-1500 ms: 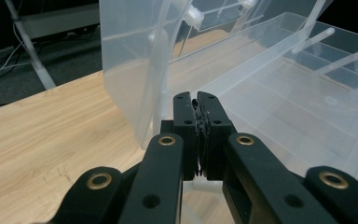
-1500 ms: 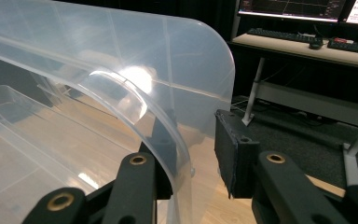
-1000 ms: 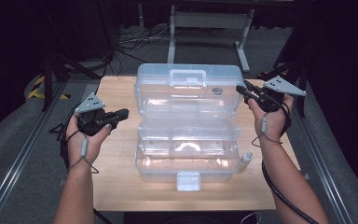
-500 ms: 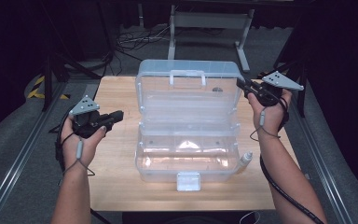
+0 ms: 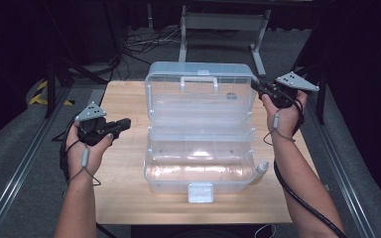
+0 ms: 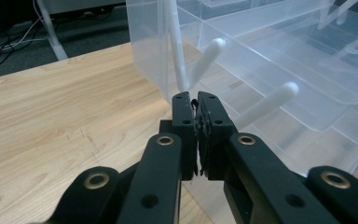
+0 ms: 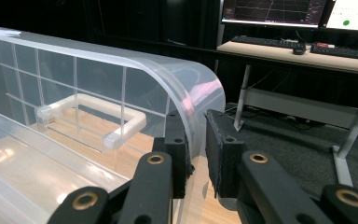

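1. A clear plastic box (image 5: pixel 201 131) is seen at the middle of the table (image 5: pixel 124 163), its lid (image 5: pixel 201 89) thrown back toward 12 o'clock and its white latch (image 5: pixel 200 192) at the 6 o'clock edge.
2. The right gripper (image 5: pixel 256 86) is placed at the lid's 3 o'clock corner. In the right gripper view the lid's curved wall (image 7: pixel 191 98) stands between the jaws, which have just been closing; a gap is left on one side, so a firm clamp cannot be told.
3. The left gripper (image 5: pixel 125 122) is held at 9 o'clock, apart from the box, jaws together on nothing.
4. The box is judged light, stiff, hollow and slippery; thin walls may flex or crack under hard pinching.
5. The lid rim or the white handle (image 7: pixel 91 116) is judged the best hold; the base should be steadied, since a light box may slide on the wood.
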`<action>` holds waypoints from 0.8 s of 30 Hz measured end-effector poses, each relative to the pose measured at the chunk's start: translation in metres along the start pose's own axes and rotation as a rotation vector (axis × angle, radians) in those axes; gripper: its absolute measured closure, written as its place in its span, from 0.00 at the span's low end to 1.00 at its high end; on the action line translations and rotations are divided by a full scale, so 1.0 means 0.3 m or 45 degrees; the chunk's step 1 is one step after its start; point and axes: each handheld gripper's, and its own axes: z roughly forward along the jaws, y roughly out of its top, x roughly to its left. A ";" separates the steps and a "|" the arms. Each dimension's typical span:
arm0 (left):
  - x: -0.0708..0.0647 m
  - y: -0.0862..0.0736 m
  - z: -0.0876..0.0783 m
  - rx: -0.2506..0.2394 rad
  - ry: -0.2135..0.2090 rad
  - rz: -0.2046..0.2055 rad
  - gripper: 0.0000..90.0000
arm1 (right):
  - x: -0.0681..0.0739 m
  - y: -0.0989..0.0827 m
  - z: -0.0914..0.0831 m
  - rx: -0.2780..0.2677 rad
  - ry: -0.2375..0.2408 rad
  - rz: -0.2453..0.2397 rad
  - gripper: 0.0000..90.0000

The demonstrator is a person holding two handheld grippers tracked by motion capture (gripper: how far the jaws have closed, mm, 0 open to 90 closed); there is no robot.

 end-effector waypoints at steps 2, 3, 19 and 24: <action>0.007 -0.005 -0.002 0.004 0.006 -0.006 0.95 | -0.004 0.001 0.008 0.003 0.002 -0.002 0.89; 0.007 -0.005 -0.002 0.004 0.006 -0.006 0.95 | -0.004 0.001 0.008 0.003 0.002 -0.002 0.89; 0.047 -0.045 -0.011 0.034 0.038 -0.058 0.94 | -0.038 0.000 0.075 0.026 0.004 0.005 0.92; 0.054 -0.050 -0.020 0.027 0.045 -0.060 0.94 | -0.046 0.000 0.096 0.044 -0.003 -0.005 0.94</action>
